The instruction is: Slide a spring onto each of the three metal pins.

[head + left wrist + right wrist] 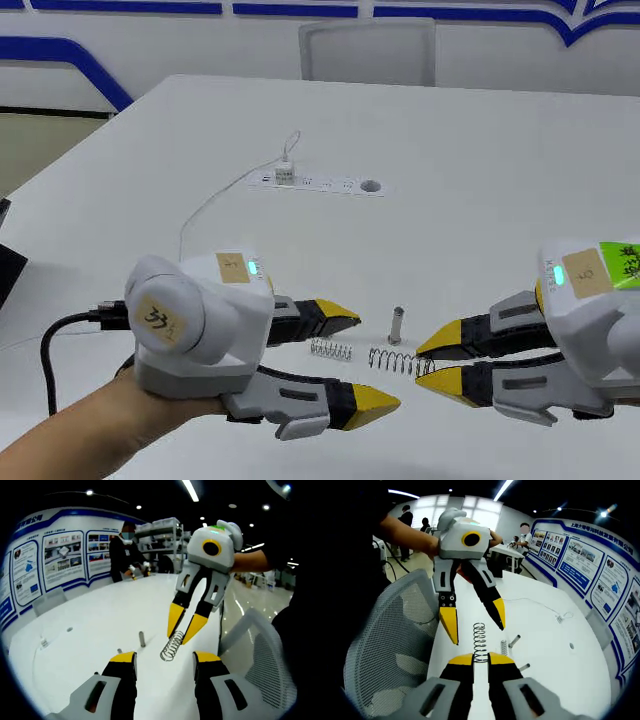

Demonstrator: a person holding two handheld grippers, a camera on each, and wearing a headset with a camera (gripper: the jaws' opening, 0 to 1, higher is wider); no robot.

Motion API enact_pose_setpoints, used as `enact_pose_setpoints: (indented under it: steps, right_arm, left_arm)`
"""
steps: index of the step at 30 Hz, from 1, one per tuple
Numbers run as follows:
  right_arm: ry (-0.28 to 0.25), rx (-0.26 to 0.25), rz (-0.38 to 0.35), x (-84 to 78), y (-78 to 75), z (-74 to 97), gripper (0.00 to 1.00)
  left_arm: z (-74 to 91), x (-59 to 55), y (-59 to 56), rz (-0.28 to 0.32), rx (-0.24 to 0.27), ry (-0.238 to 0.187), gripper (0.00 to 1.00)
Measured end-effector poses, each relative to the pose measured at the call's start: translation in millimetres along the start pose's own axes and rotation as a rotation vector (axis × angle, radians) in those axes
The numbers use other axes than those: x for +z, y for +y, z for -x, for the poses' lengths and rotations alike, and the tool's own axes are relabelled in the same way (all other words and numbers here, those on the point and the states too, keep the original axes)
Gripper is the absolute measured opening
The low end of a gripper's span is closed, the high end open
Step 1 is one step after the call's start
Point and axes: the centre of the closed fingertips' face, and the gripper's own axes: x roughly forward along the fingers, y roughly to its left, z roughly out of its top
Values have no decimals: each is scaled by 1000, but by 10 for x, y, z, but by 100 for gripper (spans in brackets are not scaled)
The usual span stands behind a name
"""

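Spring (479, 641) btwn R tool (481, 660) tips

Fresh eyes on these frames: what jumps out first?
Two yellow-tipped grippers face each other over the white table: the right gripper is shut on a spring, the left gripper open opposite it. Just beyond their tips a metal pin stands upright, and a second spring lies loose on the table.

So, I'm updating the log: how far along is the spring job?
Done: nothing yet; the upright pin and a second pin are both bare. In hand: the right gripper is shut on one spring, facing the open left gripper. A second spring lies on the table. Left: apparently all three pins.
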Motion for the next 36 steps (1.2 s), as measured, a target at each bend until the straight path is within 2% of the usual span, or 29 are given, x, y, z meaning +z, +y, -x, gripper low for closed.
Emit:
enact_pose_setpoints:
  steps: [3, 12, 20, 25, 26, 29, 30, 32, 36]
  right_arm:
    - [9, 6, 17, -4, 8, -28, 10]
    - [7, 36, 44, 21, 82, -55, 10]
    - [-4, 47, 57, 63, 126, -64, 10]
    - [2, 53, 66, 60, 137, -65, 10]
    - [2, 52, 73, 64, 138, -65, 10]
    - [8, 56, 93, 65, 141, -59, 10]
    - [8, 54, 108, 70, 132, -54, 10]
    - [4, 63, 114, 73, 138, -51, 11]
    - [12, 83, 87, 46, 141, -59, 12]
  left_arm:
    - [-1, 5, -42, -28, -12, 6, 37]
    - [19, -23, -91, -35, -26, 19, 28]
    - [30, -58, -126, -66, -38, 35, 16]
    - [31, -79, -148, -111, -41, 49, 13]
    - [31, -81, -142, -133, -35, 51, 12]
    - [33, -73, -161, -143, -34, 53, 11]
    - [34, -65, -165, -166, -34, 51, 11]
    - [35, -58, -162, -167, -35, 49, 10]
    - [26, -70, -200, -186, -51, 54, 10]
